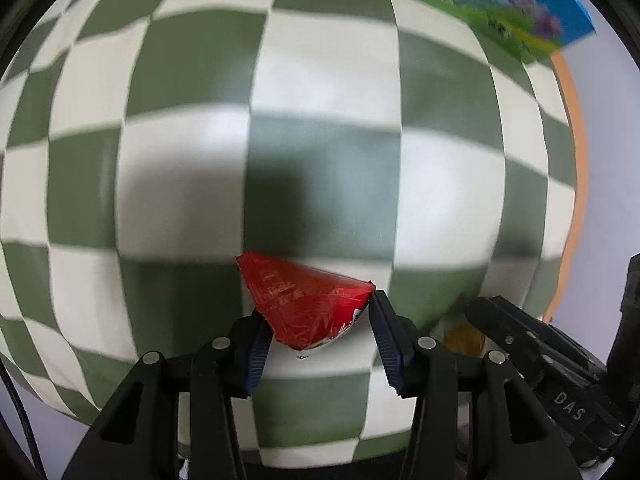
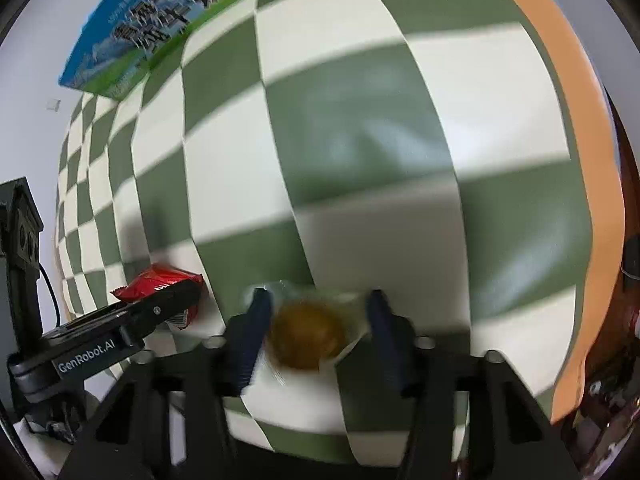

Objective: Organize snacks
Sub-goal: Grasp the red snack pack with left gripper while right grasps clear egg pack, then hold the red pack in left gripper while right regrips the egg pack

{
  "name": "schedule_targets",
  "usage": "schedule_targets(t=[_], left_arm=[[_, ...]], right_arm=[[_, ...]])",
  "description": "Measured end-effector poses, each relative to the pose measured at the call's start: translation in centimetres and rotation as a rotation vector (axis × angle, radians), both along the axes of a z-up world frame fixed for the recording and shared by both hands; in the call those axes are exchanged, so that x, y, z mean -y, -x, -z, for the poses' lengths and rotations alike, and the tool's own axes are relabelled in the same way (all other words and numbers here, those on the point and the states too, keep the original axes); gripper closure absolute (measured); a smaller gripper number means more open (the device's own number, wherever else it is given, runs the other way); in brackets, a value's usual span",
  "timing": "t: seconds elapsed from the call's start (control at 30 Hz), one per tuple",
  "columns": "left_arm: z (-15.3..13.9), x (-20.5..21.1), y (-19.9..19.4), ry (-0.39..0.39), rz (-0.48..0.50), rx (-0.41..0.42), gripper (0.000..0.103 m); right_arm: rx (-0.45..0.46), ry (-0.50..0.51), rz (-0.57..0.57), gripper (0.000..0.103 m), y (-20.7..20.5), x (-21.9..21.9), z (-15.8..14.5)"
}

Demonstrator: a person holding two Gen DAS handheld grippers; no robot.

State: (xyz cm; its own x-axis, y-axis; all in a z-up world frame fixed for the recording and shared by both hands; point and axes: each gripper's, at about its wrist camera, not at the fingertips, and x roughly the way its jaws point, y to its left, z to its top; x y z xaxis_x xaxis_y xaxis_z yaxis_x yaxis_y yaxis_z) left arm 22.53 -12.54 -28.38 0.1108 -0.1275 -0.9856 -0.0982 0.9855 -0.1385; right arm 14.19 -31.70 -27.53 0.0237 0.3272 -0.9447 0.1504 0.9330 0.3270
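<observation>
Here both hands are busy above the green-and-cream checkered tablecloth [image 1: 192, 92]. The left gripper [image 1: 318, 322] is clenched on a crinkled red foil snack packet [image 1: 308, 304]: its blue ribbed pads press the packet from either side, and the packet juts forward past the fingertips, apparently lifted a little off the cloth, though the blur makes that hard to confirm. The same red packet shows from the right wrist view at the tip of the left tool, low on the left.

The right gripper [image 2: 316, 320] has its own catch, a round golden-brown pastry in a clear plastic wrapper [image 2: 308, 336]. The pastry sits between the two blue fingers, and the wrapper's edges reach both of them, so I judge it grasped, though the picture is smeared with motion and the contact on the far finger is not crisp.

The two grippers hang close together, side by side, near the same edge of the table. At the far end of the cloth lies a flat blue-and-green printed carton [image 2: 160, 12] with large dark lettering; whether it is the place for the snacks I cannot say. An orange strip [image 2: 576, 160] borders the cloth on one side.

As for progress, it seems midway at best: two snacks are in hand, neither is set down anywhere tidy, and no sorted pile or container with snacks in it is visible. What remains, as I read it, is to carry both pieces to their spot and release them.
</observation>
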Motion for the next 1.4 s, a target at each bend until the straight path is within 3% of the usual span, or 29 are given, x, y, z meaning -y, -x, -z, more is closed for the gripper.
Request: schedule_targets(t=[0.17,0.2,0.23,0.27,0.33,0.43,0.57,0.67,0.73,0.8,1.07,1.13,1.23,1.33,1.4], left_arm=[[-1.2,0.3,-1.9,-0.023,-0.006,0.033,0.058],[-1.5,0.5,-2.0,0.066,0.093,-0.143,0.058],[-1.8,0.6,-1.8,0.066,0.099,-0.137,0.058],[-2.1,0.6,-1.7,0.063,0.104,-0.132,0.058],[-2.5,0.4,-1.1,0.061,0.114,-0.134,0.058],[-2.5,0.3,-0.8,0.052,0.123,-0.144,0.058],[-1.7,0.5,0.3,0.051,0.116,-0.171,0.058],[-1.3,0.5,0.8,0.046,0.109,-0.178,0.058],[-1.2,0.5,0.8,0.043,0.106,-0.179,0.058],[-1.1,0.9,0.7,0.042,0.104,-0.182,0.058],[-0.9,0.8,-1.0,0.047,0.095,-0.172,0.058],[-1.9,-2.3,0.4,0.048,0.095,-0.170,0.058],[-2.1,-2.5,0.5,0.048,0.096,-0.166,0.058],[-1.9,-3.2,0.9,0.105,0.091,-0.172,0.058],[-1.7,-3.9,1.0,0.167,0.063,-0.197,0.052]], right_arm=[[0.025,-0.011,-0.024,0.058,-3.3,-0.7,-0.9],[0.010,-0.034,-0.013,0.057,-3.5,-0.5,-1.0],[0.002,-0.047,0.001,0.056,-3.7,0.1,-1.3],[-0.002,-0.055,0.004,0.053,-3.6,0.5,-1.8],[-0.028,-0.076,0.004,0.033,-2.6,0.9,-2.3],[-0.087,-0.103,0.010,0.032,-0.6,1.1,-2.0],[-0.169,-0.110,0.032,0.032,1.4,-0.1,0.9],[-0.110,-0.056,0.028,0.040,1.4,-0.6,1.3],[-0.059,-0.012,-0.002,0.058,0.9,-0.8,0.7],[-0.022,0.025,-0.043,0.063,0.2,-1.2,0.2],[0.058,0.089,-0.115,0.064,-2.7,-1.8,-1.5],[0.072,0.094,-0.116,0.064,-3.4,-1.6,-2.0],[0.094,0.106,-0.118,0.064,-4.9,-0.2,-2.9],[0.093,0.107,-0.125,0.064,-5.7,0.0,-2.8],[0.069,0.083,-0.122,0.063,-6.2,0.5,-2.6]])
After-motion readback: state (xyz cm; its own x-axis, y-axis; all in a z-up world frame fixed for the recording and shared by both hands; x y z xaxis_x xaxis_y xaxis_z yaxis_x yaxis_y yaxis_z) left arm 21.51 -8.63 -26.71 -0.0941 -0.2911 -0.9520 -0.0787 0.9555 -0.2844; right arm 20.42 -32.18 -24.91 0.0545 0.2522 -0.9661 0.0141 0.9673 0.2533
